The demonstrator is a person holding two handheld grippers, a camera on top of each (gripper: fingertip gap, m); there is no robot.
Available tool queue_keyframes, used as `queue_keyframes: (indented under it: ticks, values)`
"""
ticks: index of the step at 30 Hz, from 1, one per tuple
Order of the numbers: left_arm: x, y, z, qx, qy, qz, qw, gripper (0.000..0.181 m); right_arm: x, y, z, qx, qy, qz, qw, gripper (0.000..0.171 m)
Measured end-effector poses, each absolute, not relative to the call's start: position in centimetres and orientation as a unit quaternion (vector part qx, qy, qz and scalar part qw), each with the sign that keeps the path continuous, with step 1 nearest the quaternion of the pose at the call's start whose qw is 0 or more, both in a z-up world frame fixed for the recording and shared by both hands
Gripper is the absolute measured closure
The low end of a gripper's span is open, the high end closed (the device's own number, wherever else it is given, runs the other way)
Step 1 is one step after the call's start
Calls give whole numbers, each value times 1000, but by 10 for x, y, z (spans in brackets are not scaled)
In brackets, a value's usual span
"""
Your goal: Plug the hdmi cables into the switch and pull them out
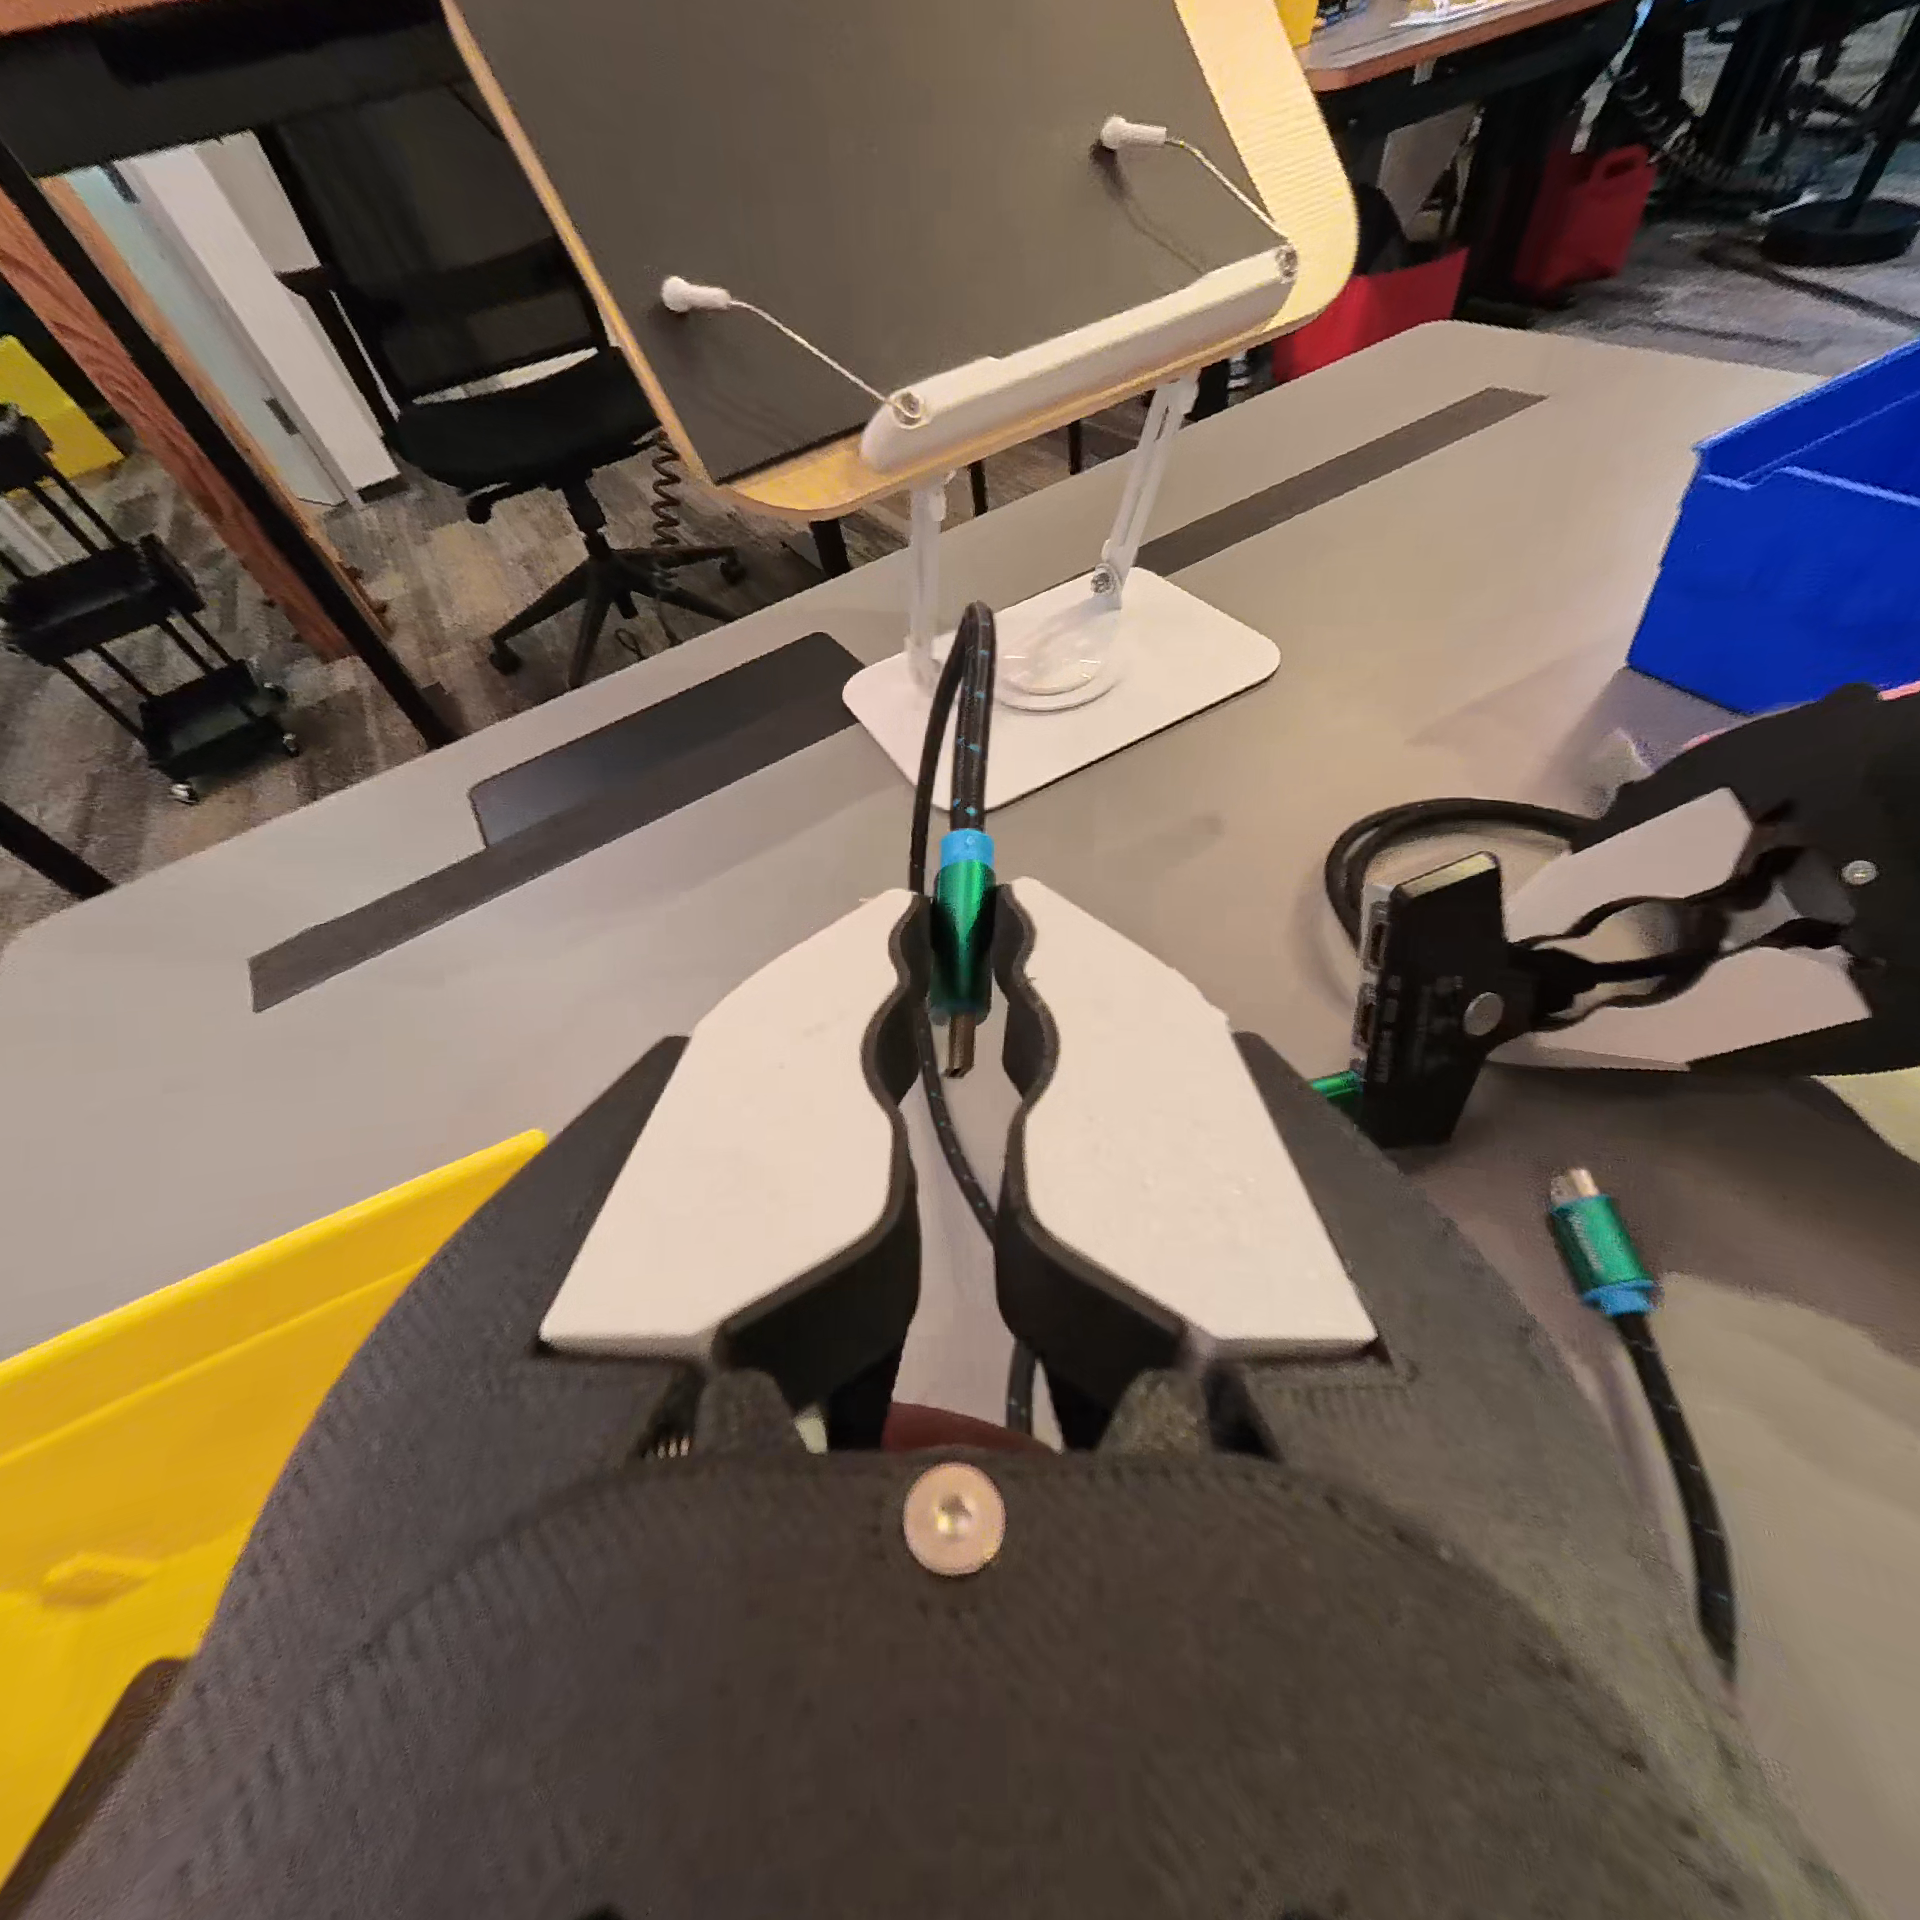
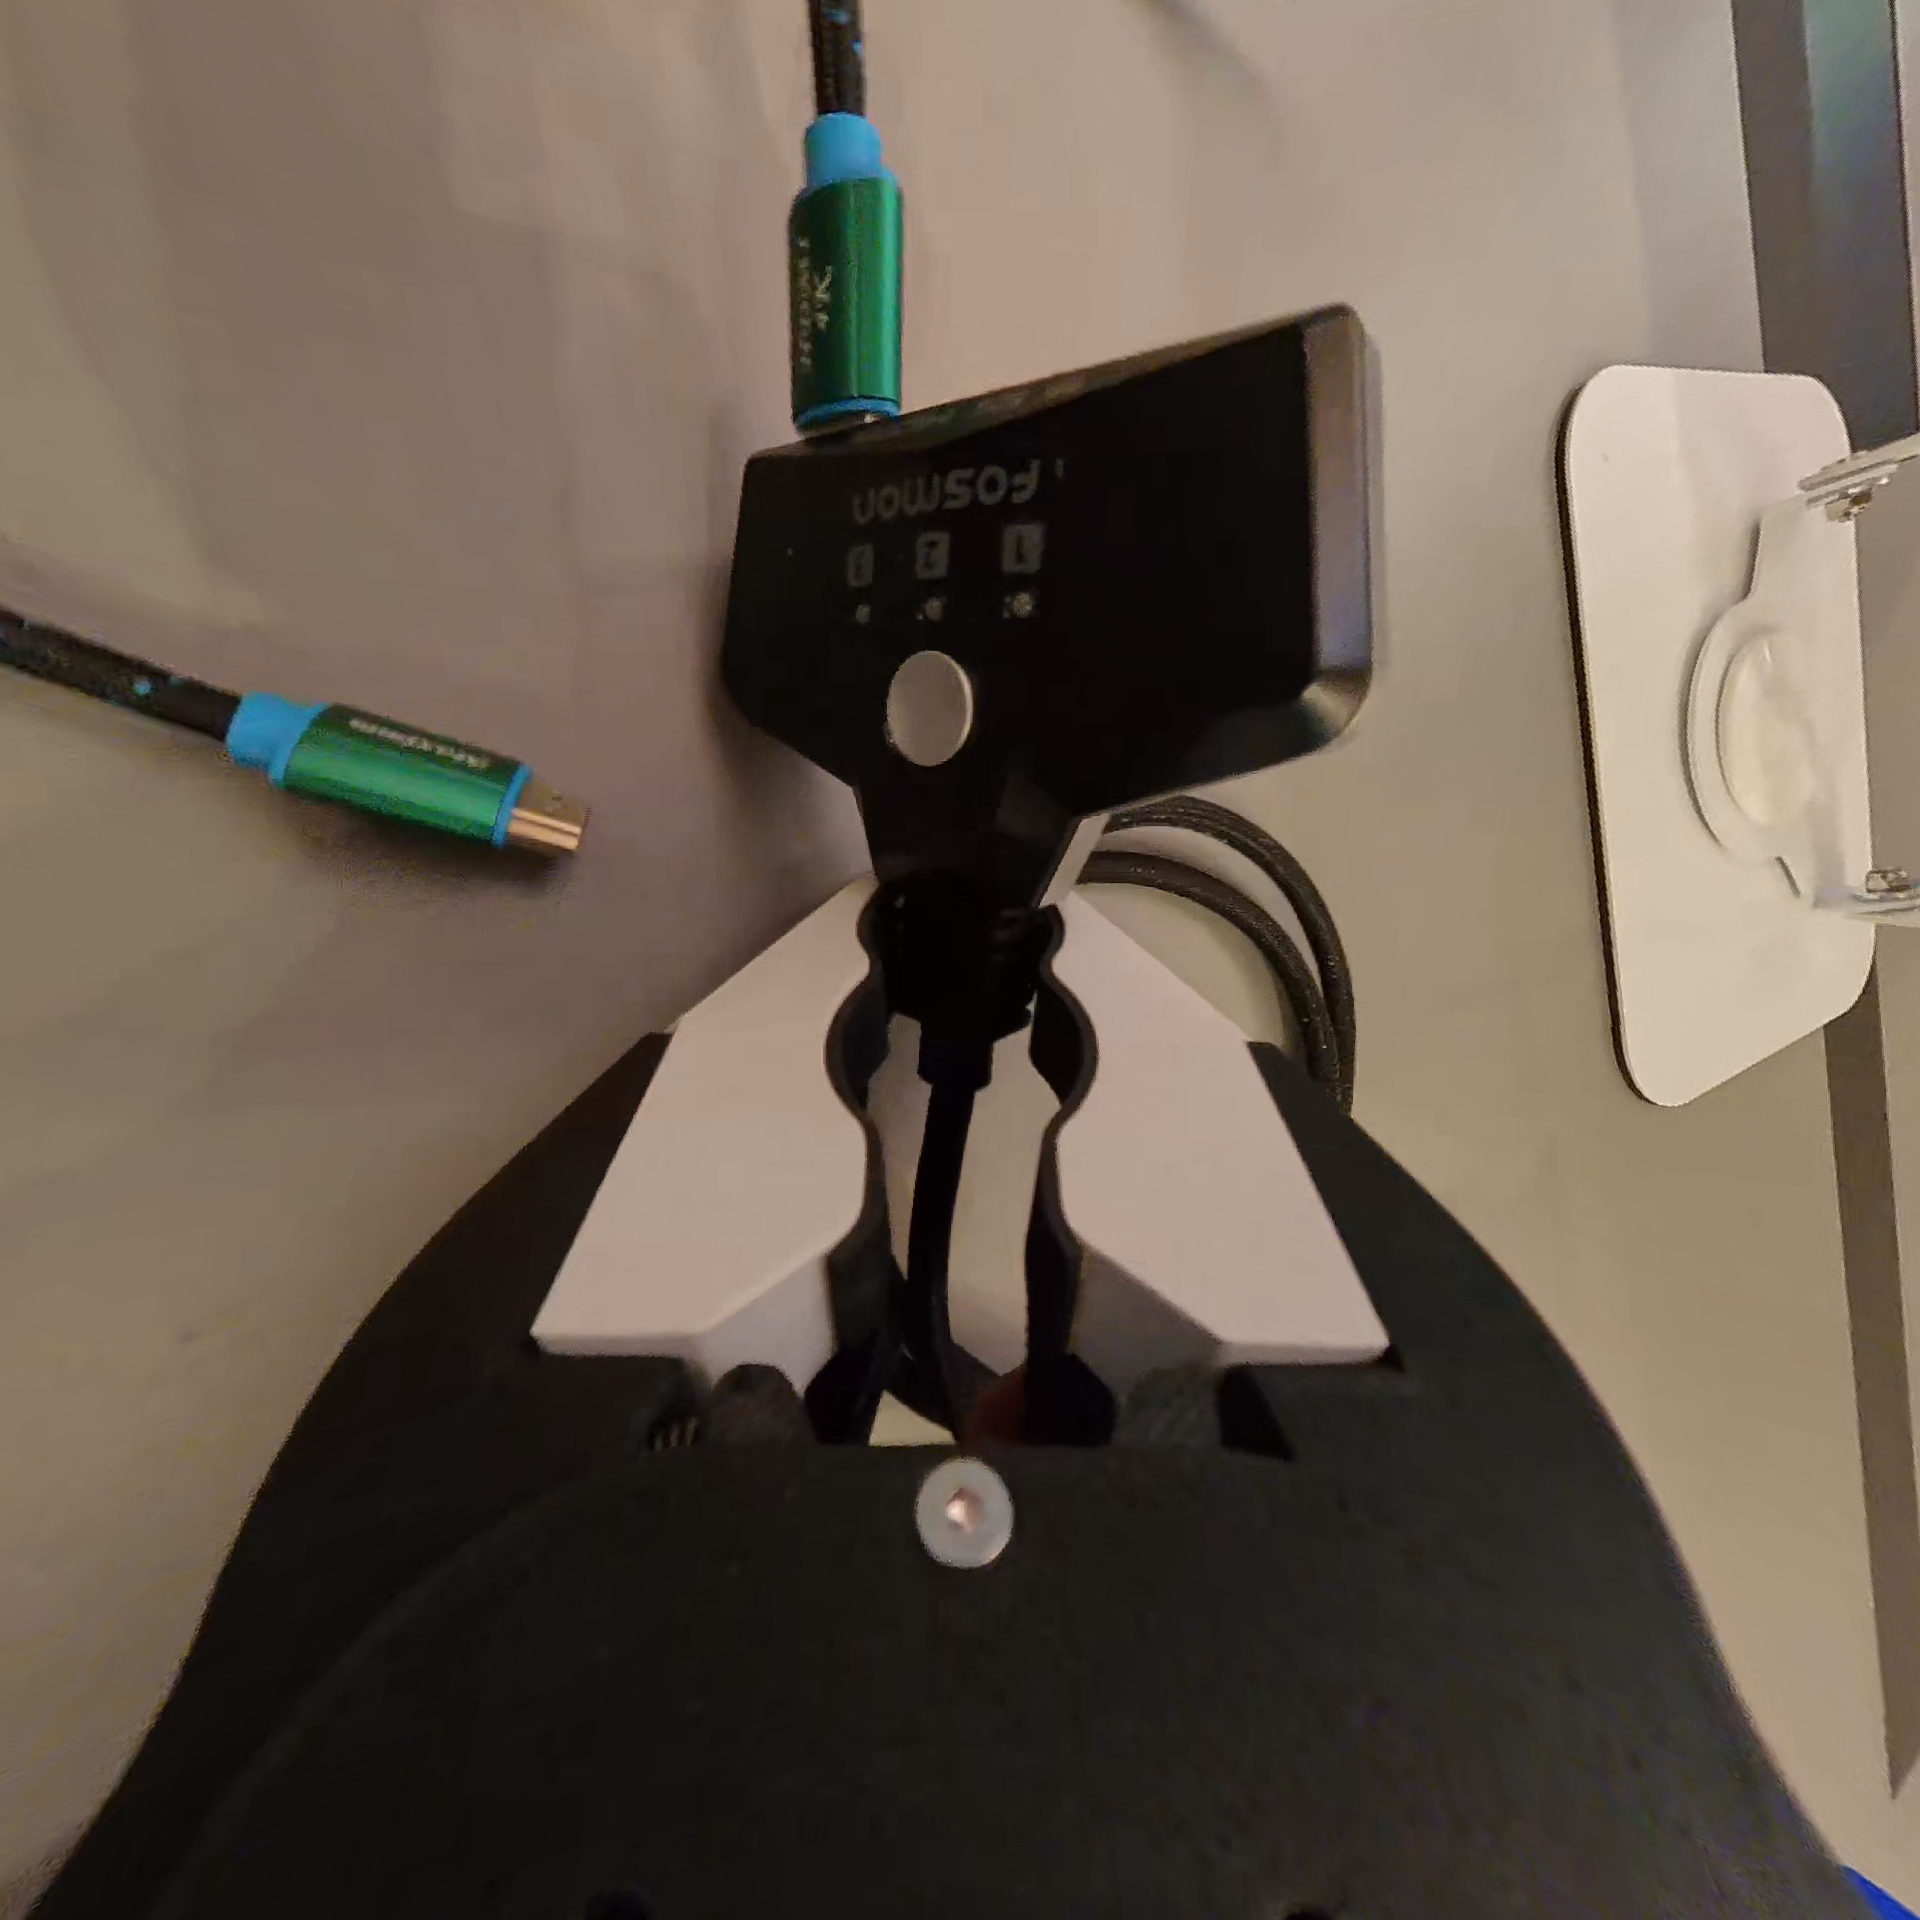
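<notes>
Left wrist view shows the left gripper (image 1: 961, 961) clamped on a green plug (image 1: 958, 951), metal tip pointing back toward the camera. That shell looks rigid and slick, best held by its flats; its braided cable (image 1: 940, 727) flexes springily. The right gripper (image 2: 956, 935) pinches the light black switch (image 2: 1049, 582) by its neck, probably on the strain relief, above the table (image 2: 312, 416). One plug (image 2: 844, 301) is seated; another (image 2: 400, 769) lies loose nearby.
</notes>
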State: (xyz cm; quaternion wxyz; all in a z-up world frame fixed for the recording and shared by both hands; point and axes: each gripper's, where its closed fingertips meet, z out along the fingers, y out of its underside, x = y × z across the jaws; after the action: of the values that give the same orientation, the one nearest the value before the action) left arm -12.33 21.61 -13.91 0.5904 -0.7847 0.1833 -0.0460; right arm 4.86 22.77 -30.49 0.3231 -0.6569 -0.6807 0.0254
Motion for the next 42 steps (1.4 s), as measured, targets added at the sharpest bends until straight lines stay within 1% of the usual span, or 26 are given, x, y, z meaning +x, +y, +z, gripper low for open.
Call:
queue_keyframes:
  ticks: [3,5,8,9,11,13,16,19,22,25,28,29,31,35,38,40,42]
  values:
    - [-116,213,-138,-790,169,-108,580,170,57,223,-301,-644,-700,15,308,135]
    - [-111,211,-138,-792,163,-160,566,170,59,216,-297,-639,-708,30,300,129]
    - [-105,207,-136,-791,167,-205,552,170,65,210,-284,-639,-707,51,299,128]
    - [-104,206,-136,-791,168,-209,550,171,67,213,-274,-634,-705,45,315,129]
    - [-100,204,-135,-791,175,-215,545,171,66,217,-245,-615,-696,47,368,136]
    - [-91,200,-132,-791,183,-232,536,171,54,216,-200,-571,-683,54,452,142]
    - [-74,195,-129,-791,201,-250,521,171,29,202,-139,-474,-674,18,567,140]
    - [-55,185,-126,-789,218,-284,501,171,-1,183,-115,-379,-682,-41,625,136]
    - [-40,174,-126,-787,239,-304,481,172,-24,177,-117,-334,-685,-74,643,135]
    - [-32,166,-127,-788,261,-310,464,171,-34,176,-123,-304,-693,-97,646,136]
    - [-26,159,-130,-786,287,-316,447,171,-37,177,-130,-303,-703,-99,636,147]
    - [-25,157,-132,-787,291,-317,442,171,-37,177,-133,-303,-707,-93,632,151]
    - [-24,156,-135,-788,296,-319,436,171,-37,175,-137,-317,-717,-71,617,154]
    - [-20,154,-128,-772,313,-319,452,170,-33,173,-136,-355,-714,-11,603,156]
    - [-18,149,-115,-740,373,-256,497,163,-26,177,-130,-416,-692,66,587,160]
    - [-21,152,-106,-715,406,-178,540,159,-19,179,-128,-459,-673,132,565,165]
    - [-20,150,-102,-683,454,-97,565,157,-12,182,-125,-492,-656,182,543,165]
